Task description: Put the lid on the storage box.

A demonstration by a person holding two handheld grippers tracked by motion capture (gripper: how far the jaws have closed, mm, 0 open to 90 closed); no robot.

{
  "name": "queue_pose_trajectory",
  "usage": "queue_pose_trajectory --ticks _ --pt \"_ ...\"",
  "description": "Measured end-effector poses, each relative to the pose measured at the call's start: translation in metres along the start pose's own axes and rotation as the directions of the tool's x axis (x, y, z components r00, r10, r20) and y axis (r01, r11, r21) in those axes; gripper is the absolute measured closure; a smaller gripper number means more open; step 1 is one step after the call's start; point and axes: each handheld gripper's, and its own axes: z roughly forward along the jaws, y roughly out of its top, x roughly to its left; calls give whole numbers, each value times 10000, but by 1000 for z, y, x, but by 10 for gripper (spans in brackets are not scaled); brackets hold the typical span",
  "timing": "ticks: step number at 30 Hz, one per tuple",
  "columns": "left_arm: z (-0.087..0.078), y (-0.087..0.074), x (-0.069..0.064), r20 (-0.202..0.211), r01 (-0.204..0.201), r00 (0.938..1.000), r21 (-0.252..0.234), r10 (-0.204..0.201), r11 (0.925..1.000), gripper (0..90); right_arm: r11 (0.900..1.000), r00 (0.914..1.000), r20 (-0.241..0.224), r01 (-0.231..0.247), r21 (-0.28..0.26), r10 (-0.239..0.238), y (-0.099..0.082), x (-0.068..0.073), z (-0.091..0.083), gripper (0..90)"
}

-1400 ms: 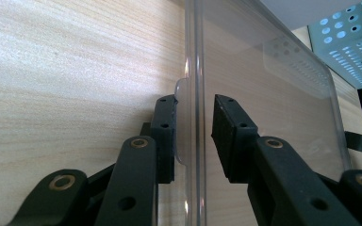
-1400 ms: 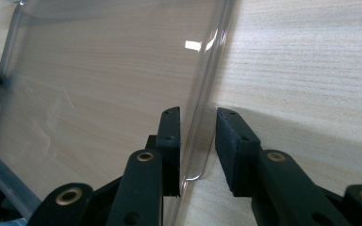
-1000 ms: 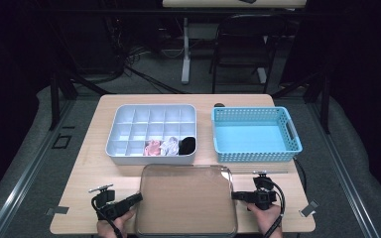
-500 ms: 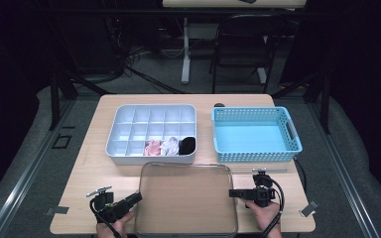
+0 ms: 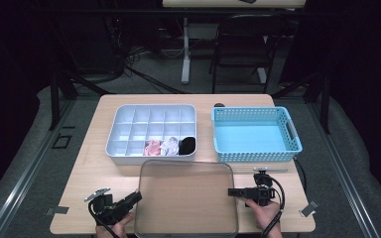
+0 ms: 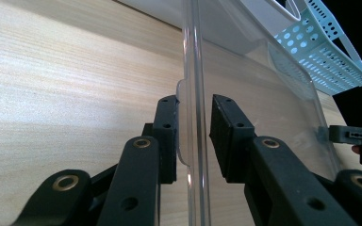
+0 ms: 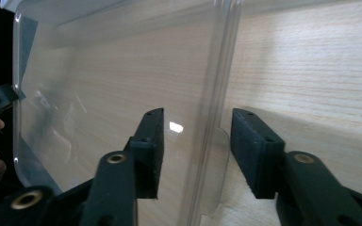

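A clear plastic lid (image 5: 186, 198) lies at the table's front between both grippers. My left gripper (image 5: 138, 196) is at its left edge. In the left gripper view the jaws (image 6: 193, 136) are closed around the lid's rim (image 6: 193, 56), with one pad against the small tab. My right gripper (image 5: 231, 192) is at the lid's right edge. In the right gripper view its jaws (image 7: 197, 150) straddle the rim (image 7: 226, 70) with a gap on each side. They have just been closing a little.
A grey divided tray (image 5: 129, 119) stands behind the lid, with pink (image 5: 152, 146), white (image 5: 169, 146) and black (image 5: 187, 144) bundles in its front compartments. A light-blue basket (image 5: 250, 111) sits to its right. Bare wood lies at the front left and right.
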Motion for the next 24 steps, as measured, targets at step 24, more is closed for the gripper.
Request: queue_pose_trajectory --ticks 24 --pt "-4 6 0 -209 327 9993 322 -320 9989 695 9938 9961 109 878 -677 -872 4 25 -23 692"
